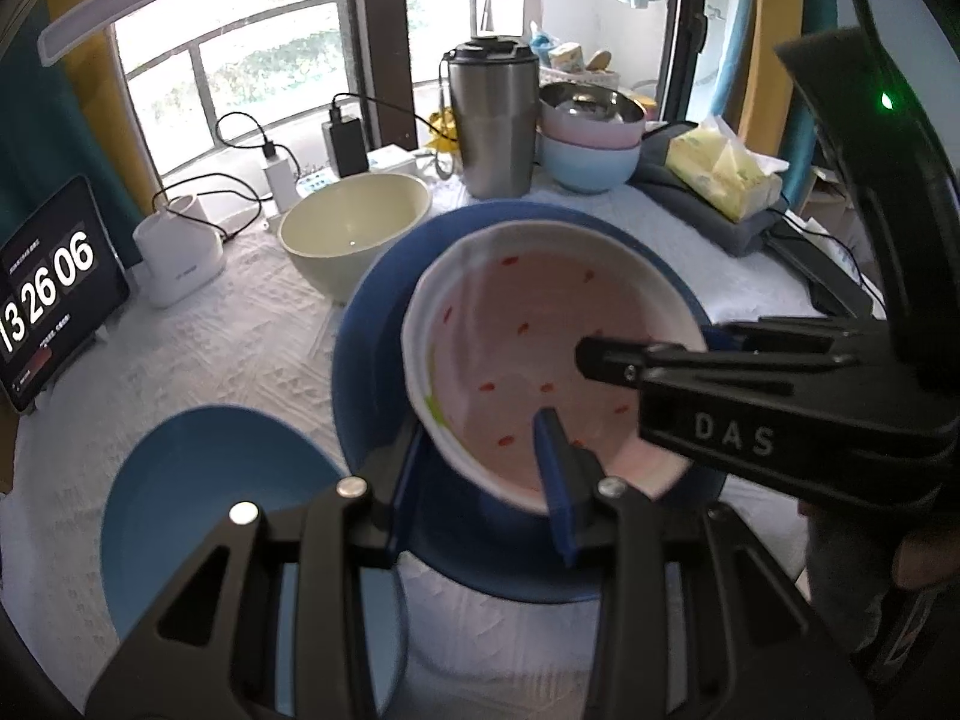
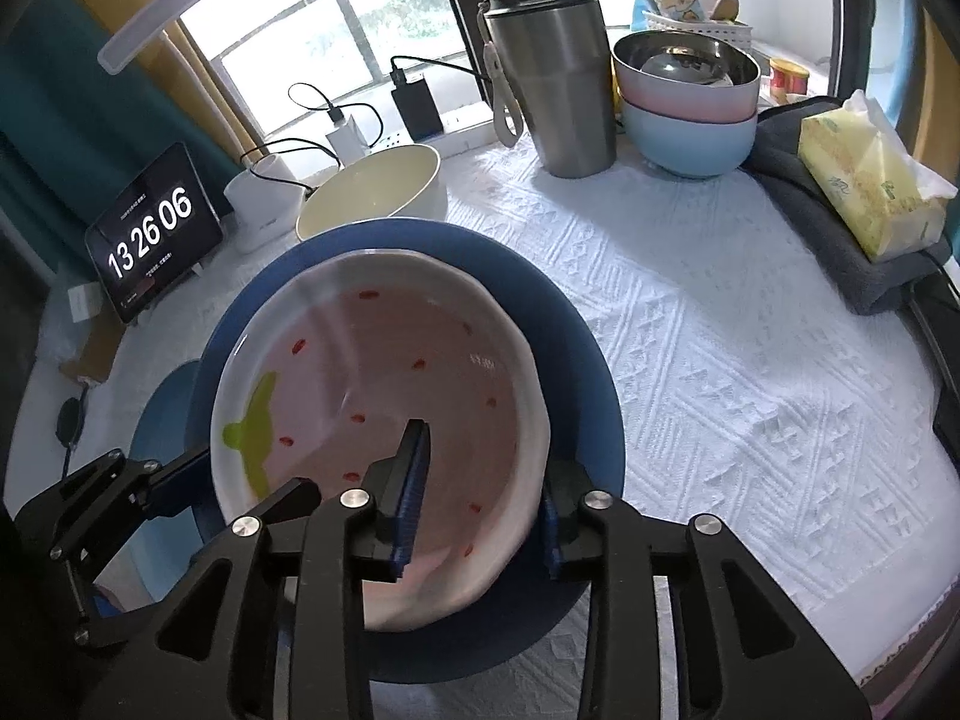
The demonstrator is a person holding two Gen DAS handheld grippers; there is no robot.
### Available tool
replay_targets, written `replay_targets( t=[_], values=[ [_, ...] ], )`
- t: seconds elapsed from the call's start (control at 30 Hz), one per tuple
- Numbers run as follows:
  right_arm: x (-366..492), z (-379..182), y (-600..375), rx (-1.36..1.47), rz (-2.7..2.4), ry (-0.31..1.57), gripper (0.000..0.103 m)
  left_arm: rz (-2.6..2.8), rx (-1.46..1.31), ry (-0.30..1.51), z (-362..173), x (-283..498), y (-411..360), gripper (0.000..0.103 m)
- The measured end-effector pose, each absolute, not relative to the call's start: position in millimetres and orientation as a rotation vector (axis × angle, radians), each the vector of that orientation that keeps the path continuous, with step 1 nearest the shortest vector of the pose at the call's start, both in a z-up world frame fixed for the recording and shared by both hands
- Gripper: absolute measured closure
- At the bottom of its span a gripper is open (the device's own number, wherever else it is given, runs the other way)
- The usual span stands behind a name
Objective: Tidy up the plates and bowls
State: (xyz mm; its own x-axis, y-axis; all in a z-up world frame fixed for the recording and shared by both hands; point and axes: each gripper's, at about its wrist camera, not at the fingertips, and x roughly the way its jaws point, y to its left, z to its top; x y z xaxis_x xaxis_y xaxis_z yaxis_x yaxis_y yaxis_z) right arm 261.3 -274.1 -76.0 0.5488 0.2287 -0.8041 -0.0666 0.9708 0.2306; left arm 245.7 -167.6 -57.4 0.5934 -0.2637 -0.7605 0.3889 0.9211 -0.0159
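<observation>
Right wrist view: strawberry-patterned plate [image 2: 384, 420] lies on the dark blue plate [image 2: 558, 324]; right gripper [image 2: 480, 480] and left gripper [image 1: 480, 462] each straddle its rim, jaws parted, grip unclear.

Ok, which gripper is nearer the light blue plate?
Left. The left gripper is right beside the light blue plate; the right gripper is at the far rim of the pink plate.

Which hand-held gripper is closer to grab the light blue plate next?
Probably the left hand-held gripper: the light blue plate lies just beside it, while the right hand-held gripper straddles the far rim of the pink dish.
</observation>
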Motion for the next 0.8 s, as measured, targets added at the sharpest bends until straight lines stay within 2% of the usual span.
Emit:
replay_targets(
  t=[0.8],
  values=[
    [275.7,-57.9,-263.8,0.135,0.170,0.907,0.067,-0.337,0.146,0.823,-50.4,253.7,-144.7,0.065]
  ],
)
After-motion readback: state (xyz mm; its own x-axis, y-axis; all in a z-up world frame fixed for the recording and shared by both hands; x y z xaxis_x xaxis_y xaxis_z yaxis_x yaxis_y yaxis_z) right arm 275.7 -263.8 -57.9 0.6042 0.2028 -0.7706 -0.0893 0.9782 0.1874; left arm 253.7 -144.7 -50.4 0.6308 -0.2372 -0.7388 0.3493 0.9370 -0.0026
